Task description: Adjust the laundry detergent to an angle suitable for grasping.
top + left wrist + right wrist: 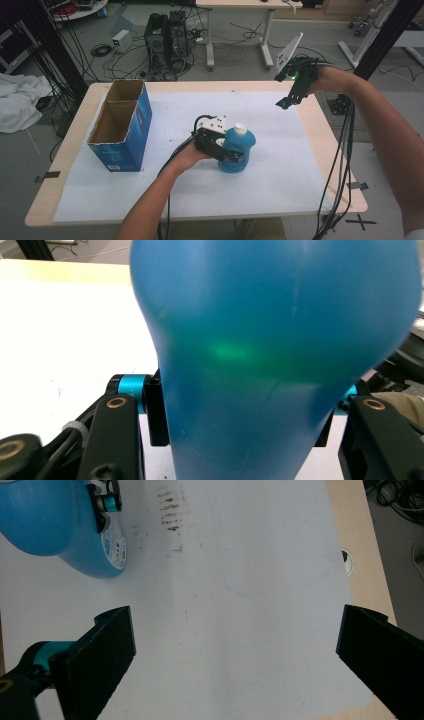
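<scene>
A blue plastic bottle (236,148) with a white cap stands upright near the middle of the white mat (280,175). My left gripper (224,150) is shut on its body from the left side. In the left gripper view the bottle (270,355) bulges between the two black jaws, pressed on both sides. My right gripper (286,102) hangs in the air over the mat's far right part, pointing down, open and holding nothing. In the right gripper view its jaws stand wide apart over bare mat, and the bottle (55,527) sits at the upper left.
An open blue cardboard box (121,125) with two compartments stands at the table's left. The wooden table edge (357,540) runs close to the mat's right side. Cables trail from both grippers off the front and right edges.
</scene>
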`<state>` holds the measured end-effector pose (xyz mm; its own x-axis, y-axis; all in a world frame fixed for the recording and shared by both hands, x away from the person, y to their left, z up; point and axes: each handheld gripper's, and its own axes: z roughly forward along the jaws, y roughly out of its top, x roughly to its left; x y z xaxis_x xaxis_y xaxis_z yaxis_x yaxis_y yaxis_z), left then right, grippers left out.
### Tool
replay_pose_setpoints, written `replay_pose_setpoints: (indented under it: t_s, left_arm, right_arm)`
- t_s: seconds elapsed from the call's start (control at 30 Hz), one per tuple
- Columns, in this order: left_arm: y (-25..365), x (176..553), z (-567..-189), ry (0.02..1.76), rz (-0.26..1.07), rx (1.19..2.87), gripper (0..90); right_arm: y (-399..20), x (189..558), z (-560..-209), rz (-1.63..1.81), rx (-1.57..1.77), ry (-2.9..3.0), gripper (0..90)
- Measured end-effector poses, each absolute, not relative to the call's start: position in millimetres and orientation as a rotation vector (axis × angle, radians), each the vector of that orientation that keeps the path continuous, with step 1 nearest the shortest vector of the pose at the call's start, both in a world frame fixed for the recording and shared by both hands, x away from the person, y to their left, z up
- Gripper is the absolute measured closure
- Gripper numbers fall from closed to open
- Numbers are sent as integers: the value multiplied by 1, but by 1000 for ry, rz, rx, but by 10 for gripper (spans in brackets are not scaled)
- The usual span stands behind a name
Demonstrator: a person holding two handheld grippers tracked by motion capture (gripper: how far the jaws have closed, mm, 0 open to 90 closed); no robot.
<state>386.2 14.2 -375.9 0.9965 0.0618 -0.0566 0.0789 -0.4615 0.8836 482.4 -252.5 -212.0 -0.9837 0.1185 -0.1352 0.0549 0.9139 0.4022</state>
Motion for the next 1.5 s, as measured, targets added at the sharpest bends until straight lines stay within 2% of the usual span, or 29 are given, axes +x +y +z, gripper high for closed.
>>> replay_pose_setpoints:
  t_s: [0.97,1.07,1.33,1.37,1.5]
  left_arm:
    - [21,383,-391,132,-66,2069,409]
    - [21,382,-392,151,-95,2065,356]
    - [24,382,-394,172,-92,2065,321]
    - [24,382,-393,179,-88,2060,286]
    - [25,381,-393,174,-99,2059,282]
  right_arm:
    - [-248,482,-212,595,136,2917,14]
    - [-249,480,-212,598,146,2915,14]
    - [-247,480,-211,589,136,2914,14]
    - [-247,480,-211,591,135,2914,14]
    - [-246,479,-211,591,129,2912,14]
